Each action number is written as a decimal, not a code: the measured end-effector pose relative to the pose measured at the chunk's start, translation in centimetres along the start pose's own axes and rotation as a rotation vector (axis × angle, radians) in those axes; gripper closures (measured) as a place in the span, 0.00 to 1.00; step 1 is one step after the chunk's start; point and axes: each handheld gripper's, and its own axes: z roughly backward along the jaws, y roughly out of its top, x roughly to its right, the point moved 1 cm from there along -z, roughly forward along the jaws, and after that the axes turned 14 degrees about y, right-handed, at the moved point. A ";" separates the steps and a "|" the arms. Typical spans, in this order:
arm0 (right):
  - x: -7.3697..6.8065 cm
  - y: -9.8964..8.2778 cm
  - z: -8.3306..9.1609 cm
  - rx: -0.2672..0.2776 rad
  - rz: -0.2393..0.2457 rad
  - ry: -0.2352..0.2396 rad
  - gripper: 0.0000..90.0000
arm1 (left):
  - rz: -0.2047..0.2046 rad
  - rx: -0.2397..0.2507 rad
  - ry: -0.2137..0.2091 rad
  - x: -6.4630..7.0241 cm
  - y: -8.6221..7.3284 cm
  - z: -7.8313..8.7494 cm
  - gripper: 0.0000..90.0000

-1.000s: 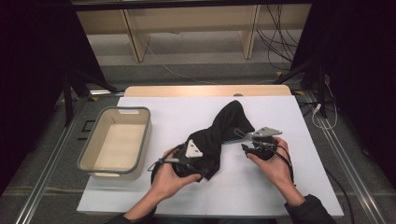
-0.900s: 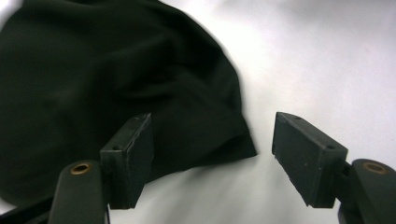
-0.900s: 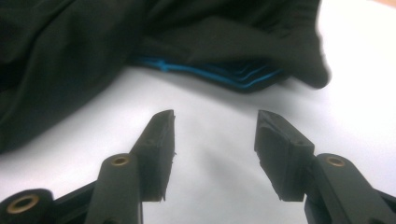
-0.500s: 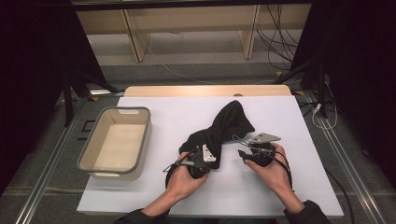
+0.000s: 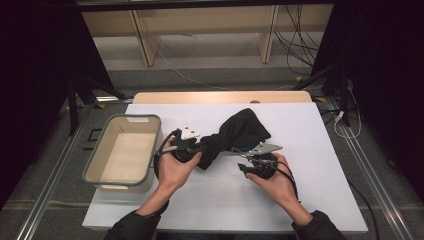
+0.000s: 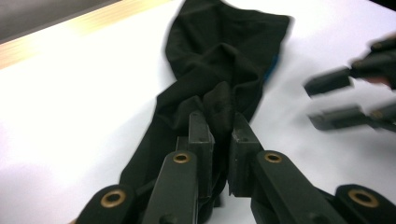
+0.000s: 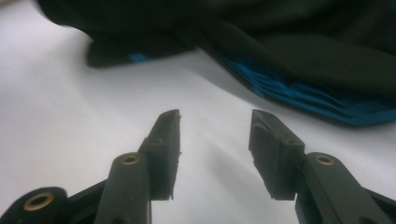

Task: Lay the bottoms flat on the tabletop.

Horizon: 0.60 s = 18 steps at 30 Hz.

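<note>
Matt black cloth garment [image 5: 235, 134], smooth white tabletop [image 5: 320, 145], grey plastic bin [image 5: 125, 152], matt.

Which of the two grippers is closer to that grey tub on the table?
The left. The left gripper, clamped on the black cloth, sits just beside the grey tub. The right gripper, jaws apart and empty, is across the cloth, farther away.

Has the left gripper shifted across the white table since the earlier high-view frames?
Yes. The left gripper, shut on the black cloth garment, has moved away from the person and up alongside the grey plastic bin.
</note>
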 end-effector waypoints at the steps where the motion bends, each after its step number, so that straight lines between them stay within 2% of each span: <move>1: -0.4 0.4 -0.6 0.003 0.003 0.024 0.61 | 0.004 0.000 0.008 -0.3 0.0 -0.2 0.91; 3: -1.2 1.2 -1.7 0.011 0.002 0.064 0.62 | 0.026 0.009 0.024 -0.9 0.0 -0.6 0.91; 5: -2.1 2.0 -3.0 0.014 0.013 0.102 0.62 | 0.028 0.007 0.037 -1.3 0.2 -0.8 0.91; 8: -3.1 3.0 -5.0 0.004 0.044 0.127 0.63 | 0.043 0.009 0.042 -1.7 0.3 -1.1 0.91; 9: -3.4 3.2 -5.7 -0.001 0.037 0.135 0.63 | 0.052 0.006 0.039 -1.9 0.3 -1.2 0.91; 14: -4.3 4.3 -8.4 -0.012 0.030 0.157 0.61 | 0.098 0.002 0.015 -2.7 0.1 -1.5 0.91; 18: -4.6 4.7 -9.8 -0.025 0.028 0.150 0.58 | 0.110 0.001 0.007 -3.1 0.0 -1.6 0.91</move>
